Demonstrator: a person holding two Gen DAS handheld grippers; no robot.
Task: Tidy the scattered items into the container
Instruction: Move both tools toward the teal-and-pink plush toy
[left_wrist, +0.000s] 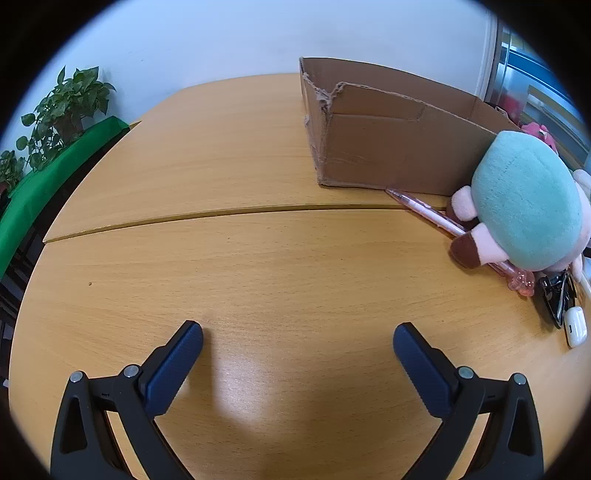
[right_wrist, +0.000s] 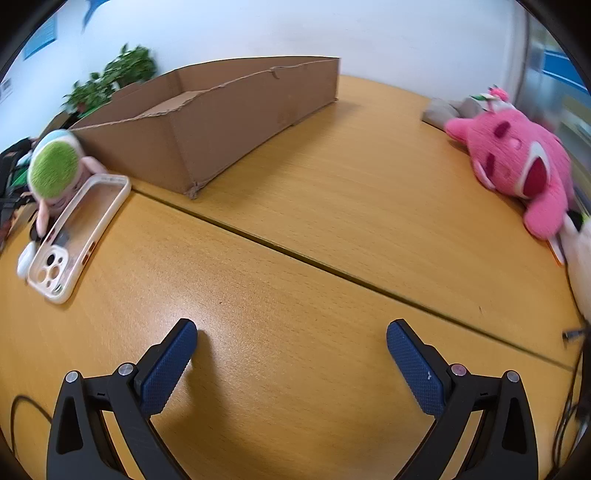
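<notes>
while jaws gape, pen (left_wrist: 436, 216) far right

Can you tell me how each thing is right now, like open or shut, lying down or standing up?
Left gripper: open, holding nothing.
Right gripper: open, holding nothing.
Brown cardboard box: open on top, torn edges.
Teal round plush toy: lying on the pink pen.
Pink translucent pen: lying flat, tip at the box.
Clear white-rimmed phone case: lying flat, no phone inside.
Pink plush toy: lying on the table.
White earbud case: shut.
</notes>
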